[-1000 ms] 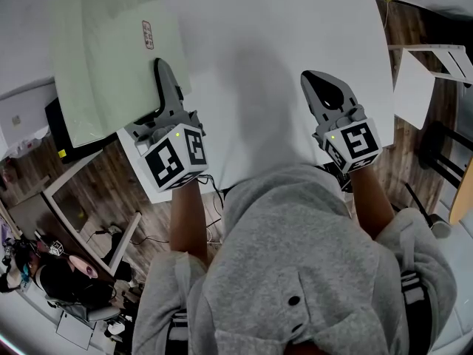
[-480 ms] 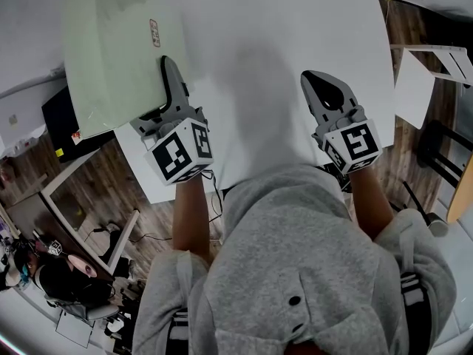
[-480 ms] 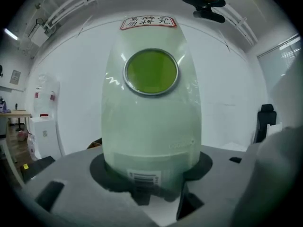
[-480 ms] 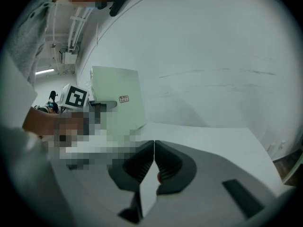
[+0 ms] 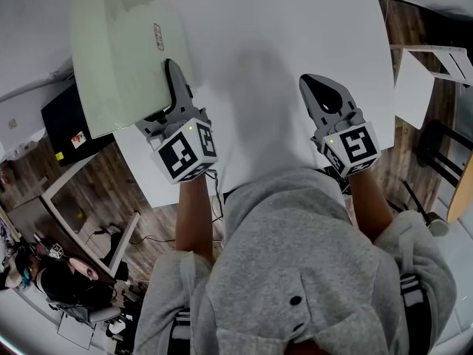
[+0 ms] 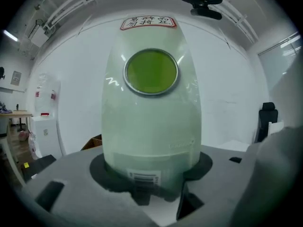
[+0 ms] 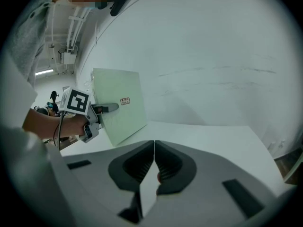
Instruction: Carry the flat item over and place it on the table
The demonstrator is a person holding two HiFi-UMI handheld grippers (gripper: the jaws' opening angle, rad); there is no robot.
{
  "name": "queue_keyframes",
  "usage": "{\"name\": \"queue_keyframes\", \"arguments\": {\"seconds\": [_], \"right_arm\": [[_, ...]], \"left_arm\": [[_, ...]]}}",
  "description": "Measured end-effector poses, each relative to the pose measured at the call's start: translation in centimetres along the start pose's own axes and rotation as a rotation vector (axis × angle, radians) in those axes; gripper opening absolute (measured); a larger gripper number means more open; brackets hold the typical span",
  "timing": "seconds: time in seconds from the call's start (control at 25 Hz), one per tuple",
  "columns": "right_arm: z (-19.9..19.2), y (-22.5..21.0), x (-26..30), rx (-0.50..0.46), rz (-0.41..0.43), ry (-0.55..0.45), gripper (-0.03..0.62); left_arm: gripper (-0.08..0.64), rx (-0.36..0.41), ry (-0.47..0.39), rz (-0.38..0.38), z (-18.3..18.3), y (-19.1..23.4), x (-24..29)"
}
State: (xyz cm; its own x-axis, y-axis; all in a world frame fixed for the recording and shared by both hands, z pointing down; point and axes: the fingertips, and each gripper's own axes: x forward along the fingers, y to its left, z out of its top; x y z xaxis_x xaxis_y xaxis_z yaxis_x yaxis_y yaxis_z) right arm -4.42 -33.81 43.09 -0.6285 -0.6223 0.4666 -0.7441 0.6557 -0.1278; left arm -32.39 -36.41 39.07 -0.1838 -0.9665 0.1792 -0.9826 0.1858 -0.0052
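**Q:** One flat item [image 5: 122,50], pale green: location, handling?

**A:** Over the surface's [image 5: 281,43] left edge, near edge clamped in my left hand-held gripper [image 5: 172,69]. Likely light, stiff, slick. Right hand-held gripper [image 5: 312,81] closed, empty.

A grey hooded sweatshirt [image 5: 295,257] with dark, white-striped cuffs [image 5: 412,288] is worn. The grey left gripper [image 5: 171,69] and right gripper [image 5: 313,84] are each fitted with dark jaws and a white cube [image 5: 185,152] printed with black square markers.

The left gripper [image 5: 171,69] grips a pale green board [image 5: 122,50] over the white table's [image 5: 281,35] edge.
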Motion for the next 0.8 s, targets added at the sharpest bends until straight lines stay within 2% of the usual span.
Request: {"name": "queue_keyframes", "arguments": {"seconds": [0.8], "right_arm": [[0.1,0.6,0.1,-0.007,0.004,0.0,0.028]], "left_arm": [[0.288,0.006,-0.018,-0.015,-1.2,-0.3,0.2]]}}
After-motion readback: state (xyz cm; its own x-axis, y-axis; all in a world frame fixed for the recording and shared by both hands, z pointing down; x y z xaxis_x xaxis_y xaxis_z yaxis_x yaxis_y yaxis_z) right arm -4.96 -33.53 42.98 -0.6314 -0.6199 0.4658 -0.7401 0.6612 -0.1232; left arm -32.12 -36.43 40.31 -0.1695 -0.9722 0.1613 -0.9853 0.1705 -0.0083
